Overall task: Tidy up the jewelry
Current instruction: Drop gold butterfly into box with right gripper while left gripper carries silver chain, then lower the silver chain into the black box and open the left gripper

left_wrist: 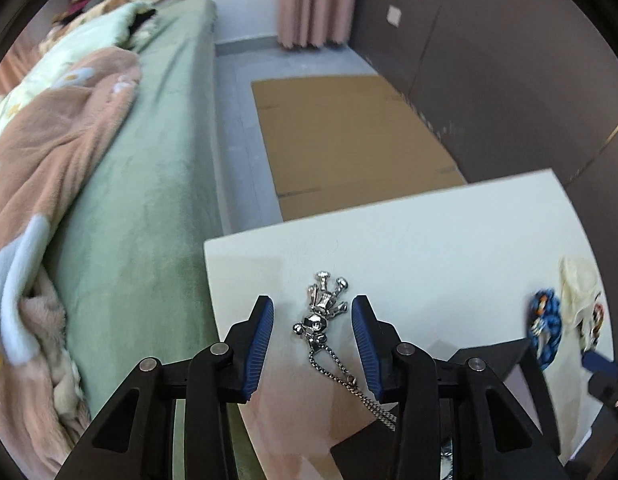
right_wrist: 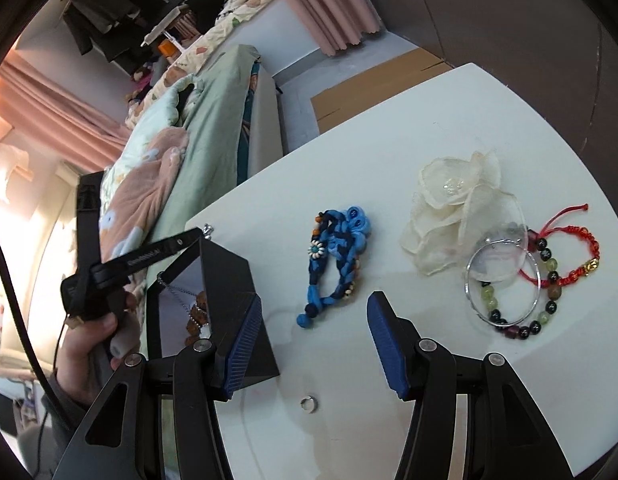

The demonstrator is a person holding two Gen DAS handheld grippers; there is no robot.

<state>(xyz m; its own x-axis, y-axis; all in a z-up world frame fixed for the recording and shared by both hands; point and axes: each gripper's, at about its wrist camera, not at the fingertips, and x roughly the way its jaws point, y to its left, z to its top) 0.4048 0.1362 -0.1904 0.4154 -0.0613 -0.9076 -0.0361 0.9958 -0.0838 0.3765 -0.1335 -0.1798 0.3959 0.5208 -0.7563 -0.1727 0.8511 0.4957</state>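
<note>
Left gripper (left_wrist: 313, 344): we see its jaws apart, one blue pad on each side of the silver pendant; neither pad touches it, so nothing is gripped.
Silver pendant (left_wrist: 323, 312): it lies flat on the white table (left_wrist: 429, 240), near the table's left edge, directly between and a little ahead of our left fingertips.
Long axis: the pendant and its chain (left_wrist: 349, 380) run roughly along the line the left gripper points, the chain trailing back and to the right, under the right pad and over the edge of the black box (left_wrist: 489, 364).
What the move turns on: we judge the jaws already straddle the pendant across its narrow width, so closing needs mostly a small descent, not a sideways correction.
Right gripper (right_wrist: 315, 344): its jaws are also apart and hold nothing; bare table is between them, with a small ring (right_wrist: 309, 404) just below.
Blue braided bracelet (right_wrist: 337, 264): it lies just ahead of the right gripper, its length pointing away from us.
Nearer hand: the left one is clearly nearer to the pendant; the right one is nearer to the blue bracelet, the cream fabric flower (right_wrist: 457, 208) and the bead bracelets (right_wrist: 549, 280).
Risk: we think the thin chain may drag on the box edge.
</note>
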